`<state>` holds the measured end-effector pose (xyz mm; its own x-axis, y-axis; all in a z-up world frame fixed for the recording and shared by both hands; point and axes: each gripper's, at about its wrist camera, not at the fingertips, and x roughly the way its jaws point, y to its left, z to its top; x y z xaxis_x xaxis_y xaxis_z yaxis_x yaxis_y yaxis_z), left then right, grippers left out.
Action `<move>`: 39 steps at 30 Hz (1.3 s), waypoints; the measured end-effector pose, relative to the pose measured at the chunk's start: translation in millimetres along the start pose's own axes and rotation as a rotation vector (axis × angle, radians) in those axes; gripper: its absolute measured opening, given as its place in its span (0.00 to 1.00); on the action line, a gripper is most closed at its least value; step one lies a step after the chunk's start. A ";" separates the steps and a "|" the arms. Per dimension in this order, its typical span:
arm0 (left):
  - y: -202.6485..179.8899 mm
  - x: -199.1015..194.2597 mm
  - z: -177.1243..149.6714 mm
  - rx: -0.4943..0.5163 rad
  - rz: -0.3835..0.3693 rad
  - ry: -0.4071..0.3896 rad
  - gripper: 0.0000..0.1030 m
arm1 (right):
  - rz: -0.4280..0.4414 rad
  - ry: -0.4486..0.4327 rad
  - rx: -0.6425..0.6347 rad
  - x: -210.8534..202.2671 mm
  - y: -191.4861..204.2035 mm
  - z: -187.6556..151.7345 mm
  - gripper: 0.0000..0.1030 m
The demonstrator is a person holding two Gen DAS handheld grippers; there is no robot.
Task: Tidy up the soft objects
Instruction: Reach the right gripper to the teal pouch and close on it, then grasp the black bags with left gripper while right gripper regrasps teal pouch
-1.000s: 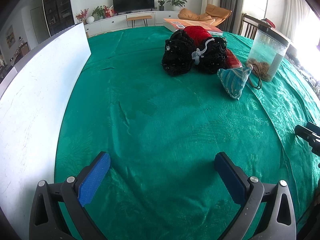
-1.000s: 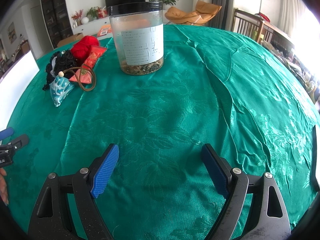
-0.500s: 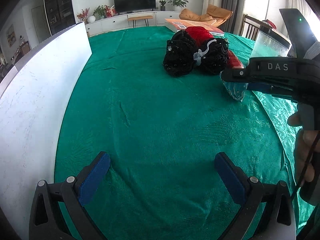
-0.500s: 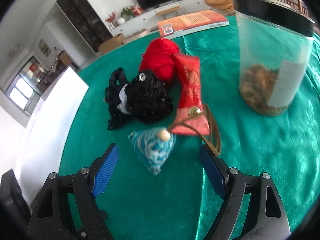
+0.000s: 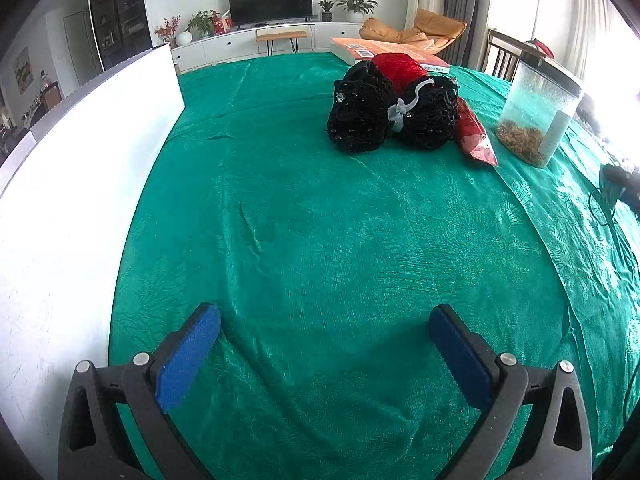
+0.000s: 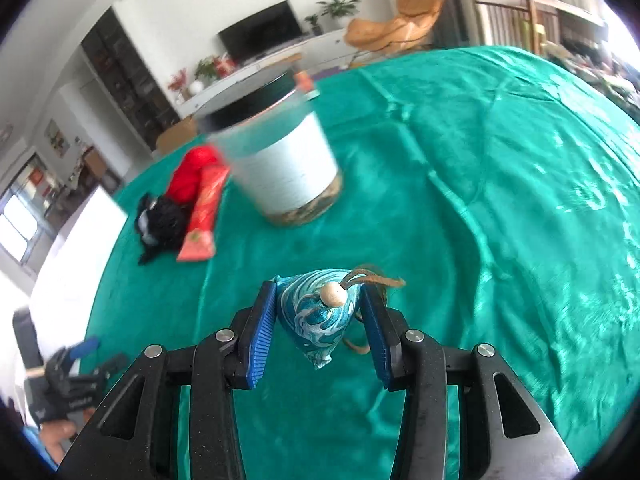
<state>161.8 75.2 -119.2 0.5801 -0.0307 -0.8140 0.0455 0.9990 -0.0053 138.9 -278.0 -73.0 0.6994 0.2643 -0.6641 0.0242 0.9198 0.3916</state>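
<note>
Left gripper (image 5: 324, 344) sits spread wide over bare green tablecloth (image 5: 320, 240) at the frame's bottom. Black mesh bundle (image 5: 392, 114) lies upper centre. Right gripper (image 6: 320, 320), jaws just closing, pinches the blue patterned pouch (image 6: 316, 312) lower centre, off the cloth.

On the tablecloth (image 5: 320, 248), the knitted bundle (image 5: 392, 114) lies toward the far side, with the yarn ball (image 5: 398, 66) behind it and the flat packet (image 5: 474, 140) touching its right. The jar (image 5: 536, 116) stands right of the packet, a book (image 5: 384, 48) lies behind the yarn, and a board (image 5: 80, 168) stands along the cloth's left edge. The pouch (image 6: 316, 316) sits between the right gripper's (image 6: 320, 328) pads, nearer than the jar (above the cloth, it seems).
</note>
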 end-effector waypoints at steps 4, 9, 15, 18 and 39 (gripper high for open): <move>0.0 0.0 0.0 0.000 0.000 0.000 1.00 | 0.009 0.005 0.081 20.9 -32.2 28.0 0.67; 0.0 -0.1 0.0 0.000 0.001 0.001 1.00 | -0.064 0.074 0.049 -2.2 -34.3 -4.8 0.70; -3.5 3.9 7.9 -0.033 0.015 0.022 1.00 | -0.093 0.041 -0.028 -36.5 -15.6 -42.9 0.71; -11.4 3.9 37.2 -0.070 -0.106 0.017 1.00 | -0.131 0.027 -0.092 -37.9 -5.4 -47.4 0.71; -52.9 70.3 158.4 0.094 -0.079 0.044 0.51 | -0.061 0.073 -0.027 -0.1 -32.4 25.1 0.72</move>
<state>329.0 14.8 -84.2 0.5352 -0.1059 -0.8381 0.1671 0.9858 -0.0179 156.0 -315.2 -69.6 0.6433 0.2275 -0.7311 0.0447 0.9421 0.3325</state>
